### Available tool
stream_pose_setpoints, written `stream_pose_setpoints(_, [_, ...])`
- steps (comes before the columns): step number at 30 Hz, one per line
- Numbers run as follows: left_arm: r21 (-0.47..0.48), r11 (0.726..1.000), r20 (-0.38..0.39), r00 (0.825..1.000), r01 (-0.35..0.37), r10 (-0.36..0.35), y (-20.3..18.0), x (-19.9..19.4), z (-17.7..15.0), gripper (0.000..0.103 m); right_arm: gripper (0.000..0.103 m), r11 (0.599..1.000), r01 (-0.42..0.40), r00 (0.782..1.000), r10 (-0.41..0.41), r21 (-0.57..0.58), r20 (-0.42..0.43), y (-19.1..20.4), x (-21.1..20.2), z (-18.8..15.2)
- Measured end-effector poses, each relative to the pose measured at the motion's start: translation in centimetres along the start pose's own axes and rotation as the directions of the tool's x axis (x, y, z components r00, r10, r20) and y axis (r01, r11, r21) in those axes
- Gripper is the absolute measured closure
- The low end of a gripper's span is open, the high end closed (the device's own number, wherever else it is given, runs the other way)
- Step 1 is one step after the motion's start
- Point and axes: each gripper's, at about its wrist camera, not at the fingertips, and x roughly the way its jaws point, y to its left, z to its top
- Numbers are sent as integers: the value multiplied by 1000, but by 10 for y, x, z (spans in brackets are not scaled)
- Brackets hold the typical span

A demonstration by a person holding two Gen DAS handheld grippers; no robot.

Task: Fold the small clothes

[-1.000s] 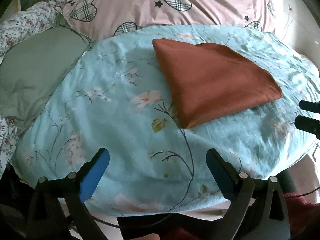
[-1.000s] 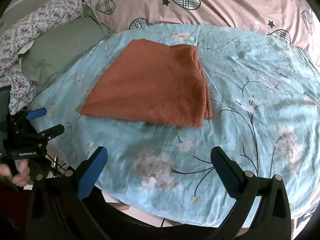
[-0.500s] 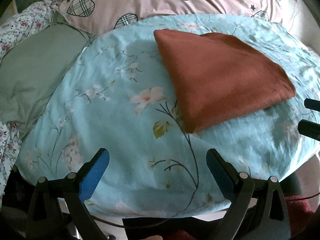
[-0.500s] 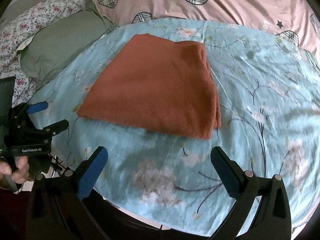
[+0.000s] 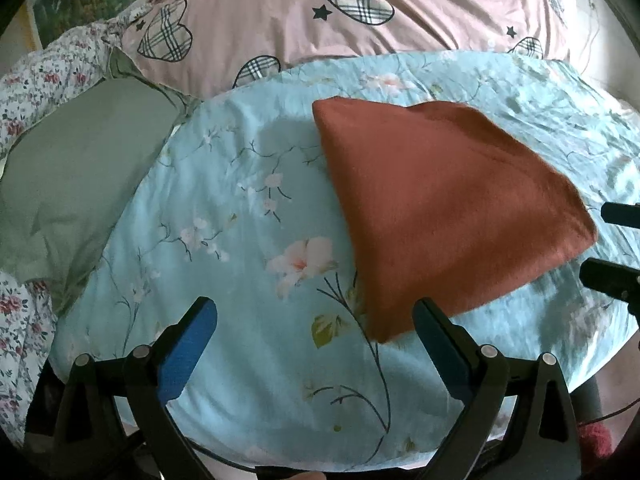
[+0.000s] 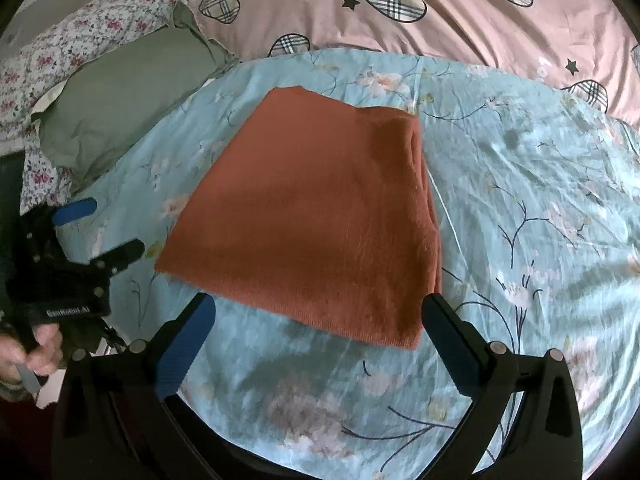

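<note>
Fingers of both the left gripper [image 5: 314, 338] and the right gripper [image 6: 318, 334] spread wide and hold nothing, poised at the near edge of the blue floral cushion [image 6: 540, 208] where the folded rust-brown garment [image 6: 312, 224] lies flat.

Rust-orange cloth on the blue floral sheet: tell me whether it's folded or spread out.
Folded. The rust-orange cloth lies as a compact, flat rectangle, with stacked layer edges showing along its right side. Neither gripper touches it.
</note>
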Motion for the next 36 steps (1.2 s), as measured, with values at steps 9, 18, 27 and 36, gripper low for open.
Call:
stream_pose_setpoints(9, [-7, 1000, -29, 1000, -1, 1, -2, 8, 0, 4, 0, 1000, -8, 1000, 8, 0, -23, 3, 6, -1])
stream_pose_setpoints(18, [-10, 1000, -19, 1000, -2, 2, -2, 6, 1, 4, 0, 1000, -9, 1000, 9, -1, -10, 3, 2, 2])
stream_pose_setpoints(27, [-17, 1000, 14, 1000, 15, -15, 0, -9, 7, 4, 0, 1000, -13, 1000, 13, -1, 6, 11, -11, 0])
stream_pose_setpoints(36, [-26, 999, 20, 1000, 22, -21, 3, -17, 4, 4, 0, 1000, -12, 1000, 11, 6, 5, 15, -12, -2])
